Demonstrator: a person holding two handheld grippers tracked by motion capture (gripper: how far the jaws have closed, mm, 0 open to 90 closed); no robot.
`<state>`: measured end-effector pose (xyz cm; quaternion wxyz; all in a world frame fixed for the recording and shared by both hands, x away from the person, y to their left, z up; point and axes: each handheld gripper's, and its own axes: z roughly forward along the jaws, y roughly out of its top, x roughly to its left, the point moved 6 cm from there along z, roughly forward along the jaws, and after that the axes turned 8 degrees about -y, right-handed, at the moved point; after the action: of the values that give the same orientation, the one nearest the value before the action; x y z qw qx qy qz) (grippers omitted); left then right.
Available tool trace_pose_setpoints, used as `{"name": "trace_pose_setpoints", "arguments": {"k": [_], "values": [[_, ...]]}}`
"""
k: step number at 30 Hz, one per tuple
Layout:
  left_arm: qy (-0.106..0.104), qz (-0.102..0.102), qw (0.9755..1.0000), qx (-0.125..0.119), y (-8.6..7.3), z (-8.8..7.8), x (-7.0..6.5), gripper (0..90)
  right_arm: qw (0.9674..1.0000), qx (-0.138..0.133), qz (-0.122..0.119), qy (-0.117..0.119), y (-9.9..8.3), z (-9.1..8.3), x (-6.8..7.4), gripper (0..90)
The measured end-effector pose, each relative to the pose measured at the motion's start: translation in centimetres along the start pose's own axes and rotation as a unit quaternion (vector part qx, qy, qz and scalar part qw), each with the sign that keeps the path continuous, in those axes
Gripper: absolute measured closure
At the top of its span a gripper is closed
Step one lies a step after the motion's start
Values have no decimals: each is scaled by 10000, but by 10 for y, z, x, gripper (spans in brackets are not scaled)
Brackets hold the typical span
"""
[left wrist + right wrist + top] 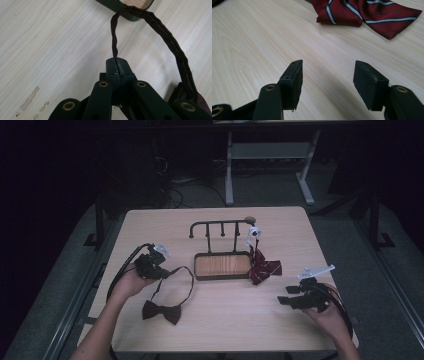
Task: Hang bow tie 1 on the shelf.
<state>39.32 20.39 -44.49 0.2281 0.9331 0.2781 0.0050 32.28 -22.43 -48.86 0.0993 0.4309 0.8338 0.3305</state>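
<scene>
two forearms are seen entering from the bottom of the high view. nearest, the right gripper (284, 301) is held low over the wooden table (225, 320), its jaws spread wide with nothing between them. a dark bow tie (161, 312) lies at the near left; its strap (160, 27) is pinched in the fully closed left gripper (167, 272). farther off, a striped red tie (263, 269) is bunched beside a small wooden tray with a hook rack (222, 266).
</scene>
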Motion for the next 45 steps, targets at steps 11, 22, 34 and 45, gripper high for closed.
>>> {"name": "trace_pose_setpoints", "arguments": {"k": [11,22,34,45], "values": [[83,280,9996,-51,7,-21,-10,895,9999,52,29,-108,-1,3,-1,385],[150,535,9985,-16,17,-34,-23,895,9999,13,18,-149,-1,3,-3,375],[209,711,9972,-41,23,-50,-33,895,9999,14,88,-107,-2,1,-3,373],[254,864,9959,-76,31,-62,-41,895,9999,-22,85,-138,-2,0,-4,372]]}}
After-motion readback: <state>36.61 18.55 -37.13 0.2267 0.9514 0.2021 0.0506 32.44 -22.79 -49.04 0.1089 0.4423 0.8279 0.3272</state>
